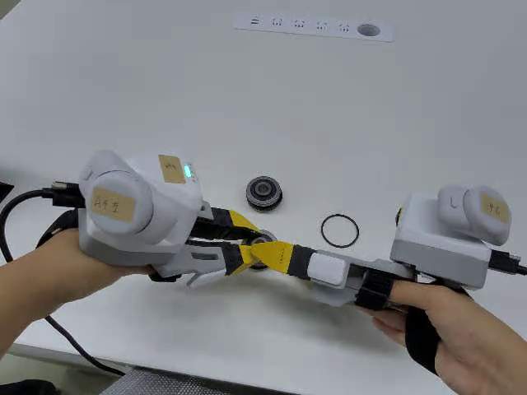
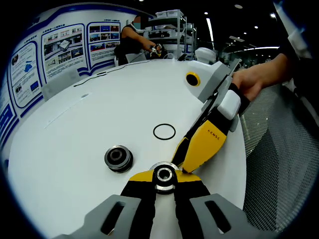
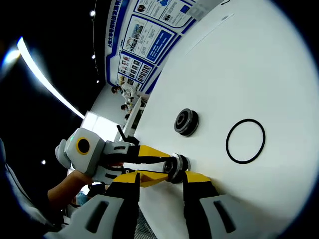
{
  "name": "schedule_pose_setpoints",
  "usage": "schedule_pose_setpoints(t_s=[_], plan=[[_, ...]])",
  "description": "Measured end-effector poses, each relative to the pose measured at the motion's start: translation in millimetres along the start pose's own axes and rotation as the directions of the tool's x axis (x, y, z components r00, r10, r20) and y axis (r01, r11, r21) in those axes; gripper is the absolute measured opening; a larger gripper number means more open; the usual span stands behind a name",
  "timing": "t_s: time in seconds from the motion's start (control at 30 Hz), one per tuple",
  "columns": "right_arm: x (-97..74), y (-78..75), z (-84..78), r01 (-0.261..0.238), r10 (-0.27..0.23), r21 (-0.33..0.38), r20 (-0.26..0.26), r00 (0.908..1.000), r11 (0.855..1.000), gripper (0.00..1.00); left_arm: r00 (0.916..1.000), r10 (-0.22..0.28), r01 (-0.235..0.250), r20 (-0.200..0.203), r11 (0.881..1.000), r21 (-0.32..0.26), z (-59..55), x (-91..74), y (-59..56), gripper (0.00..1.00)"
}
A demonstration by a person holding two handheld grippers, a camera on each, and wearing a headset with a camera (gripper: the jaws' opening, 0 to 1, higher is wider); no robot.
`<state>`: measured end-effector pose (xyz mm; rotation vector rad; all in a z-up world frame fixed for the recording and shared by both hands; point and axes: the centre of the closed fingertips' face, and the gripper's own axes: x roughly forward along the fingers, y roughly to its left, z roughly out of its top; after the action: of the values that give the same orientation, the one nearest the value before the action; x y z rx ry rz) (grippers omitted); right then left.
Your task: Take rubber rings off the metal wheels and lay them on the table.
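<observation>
Your left gripper [image 1: 252, 247] is closed on a metal wheel [image 1: 263, 249], its two yellow-tipped jaws pressing the rim from either side; in the left gripper view the wheel [image 2: 165, 177] sits right at the jaw tips with its silver face and dark hub turned toward the camera. Your right gripper [image 1: 265, 253] comes in from the opposite side, and its yellow jaw tip touches the same wheel's rim. In the right gripper view its jaws stand a little apart with the wheel [image 3: 176, 169] at their tips, but I cannot tell whether they actually pinch anything. You are holding both grippers low near the front edge of the desk [image 1: 165, 90], about midway along it; whether the gripped wheel rests on the surface or hangs just above it is unclear. Just behind it, toward the middle of the desk, a second wheel [image 1: 263, 192] lies flat and alone, with a dark band around its outside. To that wheel's right, and nearer your right gripper, one thin black rubber ring [image 1: 339, 230] lies flat on the desk, touching nothing. A white power strip [image 1: 313, 25] lies along the far edge.
</observation>
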<state>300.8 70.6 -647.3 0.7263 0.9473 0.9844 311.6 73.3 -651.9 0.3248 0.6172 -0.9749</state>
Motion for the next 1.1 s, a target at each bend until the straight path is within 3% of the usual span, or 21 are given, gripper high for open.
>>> schedule_pose_setpoints(t_s=[0.33, 0.47, 0.63, 1.1], plan=[[-1.4, -4.9, 3.9, 0.007, -0.008, 0.021, 0.024, 0.9997, 1.000, 0.29, 1.0000, 0.001, -0.001, -0.002, 1.000, 0.000, 0.3, -0.1, -0.7, 0.13], [-0.2, -15.8, 3.9, 0.048, -0.049, 0.047, 0.024, 0.9985, 0.998, 0.18, 1.0000, 0.001, -0.001, -0.003, 1.000, 0.001, 0.3, -0.1, -0.7, 0.13], [0.2, -21.4, 4.6, 0.057, -0.059, 0.077, 0.018, 0.9981, 0.995, 0.09, 1.0000, 0.001, -0.001, -0.002, 1.000, -0.002, 0.2, -0.3, -0.6, 0.13], [-1.9, -21.2, 6.0, 0.066, -0.067, 0.078, 0.018, 0.9976, 0.995, 0.03, 1.0000, 0.001, -0.001, -0.004, 1.000, 0.001, -0.6, -0.5, 0.3, 0.13]])
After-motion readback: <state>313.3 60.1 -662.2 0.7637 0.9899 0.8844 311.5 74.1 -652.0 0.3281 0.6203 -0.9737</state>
